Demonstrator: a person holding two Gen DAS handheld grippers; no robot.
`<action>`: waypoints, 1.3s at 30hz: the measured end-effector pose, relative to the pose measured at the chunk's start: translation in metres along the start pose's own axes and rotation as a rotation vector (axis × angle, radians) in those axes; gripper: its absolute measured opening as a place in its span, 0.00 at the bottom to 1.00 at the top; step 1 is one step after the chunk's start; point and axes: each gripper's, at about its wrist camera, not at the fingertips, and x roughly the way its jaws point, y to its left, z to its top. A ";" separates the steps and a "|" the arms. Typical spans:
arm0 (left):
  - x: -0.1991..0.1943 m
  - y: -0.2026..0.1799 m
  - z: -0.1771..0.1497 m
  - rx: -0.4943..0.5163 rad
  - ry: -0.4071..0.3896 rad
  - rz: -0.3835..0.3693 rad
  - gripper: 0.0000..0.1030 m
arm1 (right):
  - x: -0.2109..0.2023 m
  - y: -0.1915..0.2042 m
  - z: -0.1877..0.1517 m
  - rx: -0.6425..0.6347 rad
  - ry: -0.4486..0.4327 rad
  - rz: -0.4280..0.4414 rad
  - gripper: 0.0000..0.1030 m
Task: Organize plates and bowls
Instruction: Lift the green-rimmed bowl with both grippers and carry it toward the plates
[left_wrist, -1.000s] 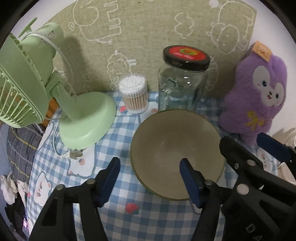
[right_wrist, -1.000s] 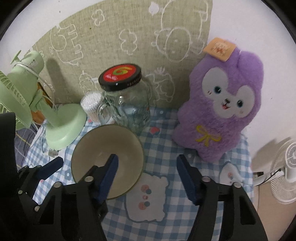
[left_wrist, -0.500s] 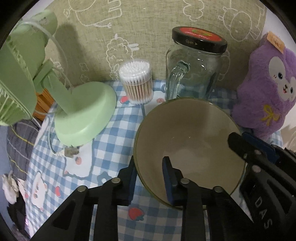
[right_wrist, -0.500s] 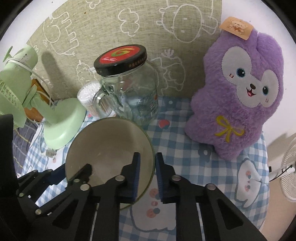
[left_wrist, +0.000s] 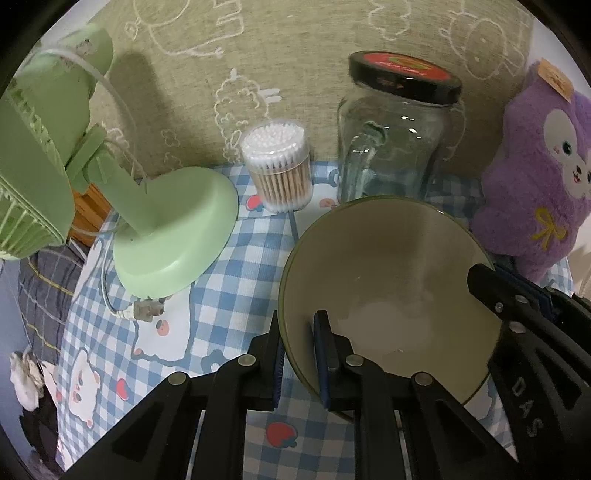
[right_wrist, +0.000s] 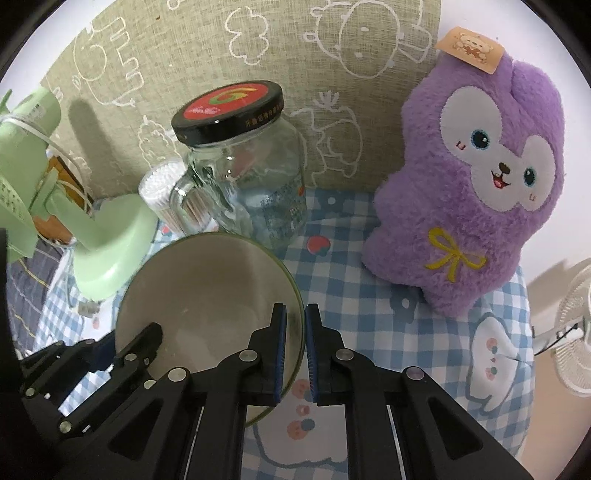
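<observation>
Checked tabletop (left_wrist: 207, 280) at lower centre carries the bowl (left_wrist: 388, 280); our left gripper (left_wrist: 299, 354) and right gripper (right_wrist: 293, 350) each pinch opposite rim sides between their fingers. We should lift level, together.

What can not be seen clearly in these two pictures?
- Bowl underside: hidden in both views by its own wall.
- Near part of the bowl's rim: covered by the left hand-held gripper in the left wrist view, by the right hand-held gripper in the right wrist view.
- Cotton swabs: partly behind the glass jar, right wrist view.
- Green fan: cut off by the left edge.
</observation>
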 end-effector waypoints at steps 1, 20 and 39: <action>-0.001 -0.001 -0.001 0.007 -0.001 0.001 0.11 | 0.001 0.000 -0.001 -0.002 0.002 -0.004 0.13; -0.037 -0.005 -0.034 0.006 0.049 -0.048 0.11 | -0.046 -0.005 -0.036 0.001 0.051 -0.034 0.13; -0.118 0.005 -0.067 0.050 -0.004 -0.117 0.11 | -0.145 0.005 -0.071 0.058 0.001 -0.097 0.13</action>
